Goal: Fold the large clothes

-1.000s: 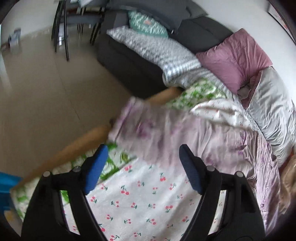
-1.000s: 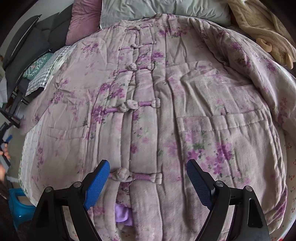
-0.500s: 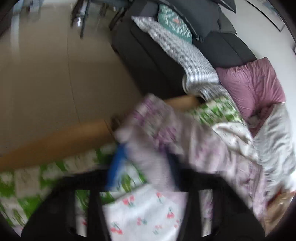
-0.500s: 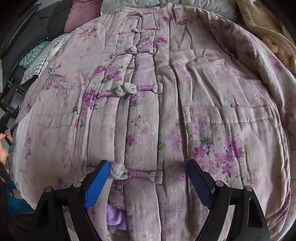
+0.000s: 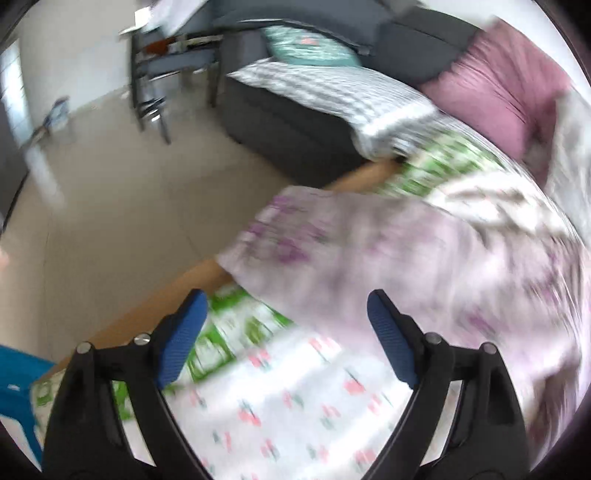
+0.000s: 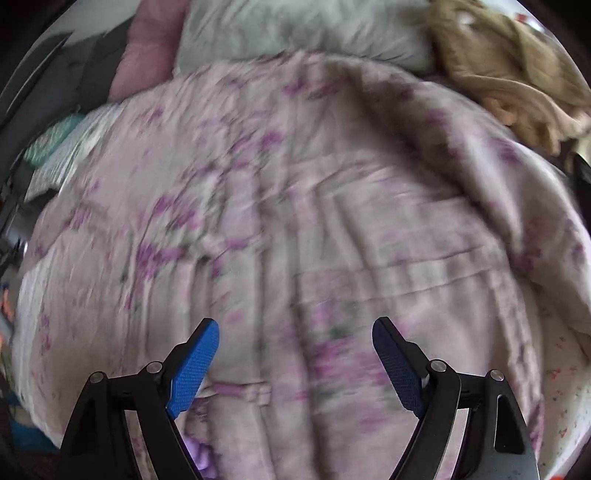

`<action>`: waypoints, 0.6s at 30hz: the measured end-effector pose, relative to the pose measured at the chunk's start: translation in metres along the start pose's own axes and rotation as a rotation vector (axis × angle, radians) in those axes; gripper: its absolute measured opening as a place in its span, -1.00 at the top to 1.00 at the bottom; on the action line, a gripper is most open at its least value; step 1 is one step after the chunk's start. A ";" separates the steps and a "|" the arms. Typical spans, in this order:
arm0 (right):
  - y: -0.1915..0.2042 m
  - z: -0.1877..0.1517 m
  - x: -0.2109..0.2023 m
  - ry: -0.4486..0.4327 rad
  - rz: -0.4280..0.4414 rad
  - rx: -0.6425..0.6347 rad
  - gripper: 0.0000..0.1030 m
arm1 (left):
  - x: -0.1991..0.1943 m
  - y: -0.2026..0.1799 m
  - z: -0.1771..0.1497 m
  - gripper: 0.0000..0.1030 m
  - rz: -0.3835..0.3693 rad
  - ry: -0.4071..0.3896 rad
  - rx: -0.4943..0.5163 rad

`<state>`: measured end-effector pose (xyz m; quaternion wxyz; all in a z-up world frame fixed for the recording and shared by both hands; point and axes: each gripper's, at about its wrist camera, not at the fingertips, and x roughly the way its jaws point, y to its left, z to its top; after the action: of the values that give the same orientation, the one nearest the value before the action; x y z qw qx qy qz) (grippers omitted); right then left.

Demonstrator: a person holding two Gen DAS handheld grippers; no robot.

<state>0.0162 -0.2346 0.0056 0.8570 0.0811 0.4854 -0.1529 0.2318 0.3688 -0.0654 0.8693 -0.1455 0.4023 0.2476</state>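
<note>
A large pink quilted jacket with purple flowers and knot buttons (image 6: pixel 295 229) lies spread front-up on the bed. Its left sleeve (image 5: pixel 332 243) hangs toward the bed's edge in the left wrist view. My right gripper (image 6: pixel 295 354) is open and empty, hovering above the jacket's lower front near the hem. My left gripper (image 5: pixel 284 332) is open and empty, over the cherry-print sheet (image 5: pixel 288 406) just short of the sleeve end. Both views are motion-blurred.
A wooden bed rail (image 5: pixel 155 302) borders the tiled floor (image 5: pixel 110 206). A dark sofa (image 5: pixel 295 125) with a checked cushion, a pink pillow (image 5: pixel 495 92) and a grey pillow (image 6: pixel 295 29) lie beyond. A tan garment (image 6: pixel 517 81) lies at the far right. A blue stool (image 5: pixel 14 373) stands at the left.
My left gripper closed around the sleeve end half a second ago and has now opened and drawn back. My right gripper dipped toward the hem, then pulled back, staying open.
</note>
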 end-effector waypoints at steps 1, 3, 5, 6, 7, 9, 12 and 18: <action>-0.014 0.001 -0.004 -0.007 -0.014 0.040 -0.67 | -0.008 -0.010 -0.005 -0.75 -0.014 0.035 0.036; -0.038 0.000 -0.014 -0.016 -0.031 0.105 -0.67 | -0.026 -0.027 -0.017 -0.75 -0.047 0.096 0.080; -0.070 0.003 -0.029 -0.042 -0.056 0.180 -0.67 | -0.047 -0.040 -0.029 -0.75 -0.097 0.148 0.112; -0.083 0.002 -0.036 -0.056 -0.071 0.209 -0.67 | -0.055 -0.049 -0.033 -0.75 -0.117 0.166 0.123; -0.096 0.001 -0.044 -0.070 -0.089 0.237 -0.67 | -0.069 -0.059 -0.039 -0.75 -0.153 0.189 0.143; -0.133 0.000 -0.063 -0.104 -0.146 0.300 -0.67 | -0.092 -0.077 -0.049 -0.79 -0.200 0.202 0.174; -0.186 -0.004 -0.088 -0.129 -0.227 0.370 -0.67 | -0.130 -0.107 -0.064 -0.98 -0.265 0.192 0.233; -0.289 -0.037 -0.119 -0.139 -0.318 0.562 -0.67 | -0.196 -0.168 -0.098 -0.98 -0.432 0.193 0.293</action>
<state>-0.1691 -0.4735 0.0911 0.7976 0.2269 0.3714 -0.4176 0.1537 0.1224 0.0327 0.8714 -0.1237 0.4743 -0.0190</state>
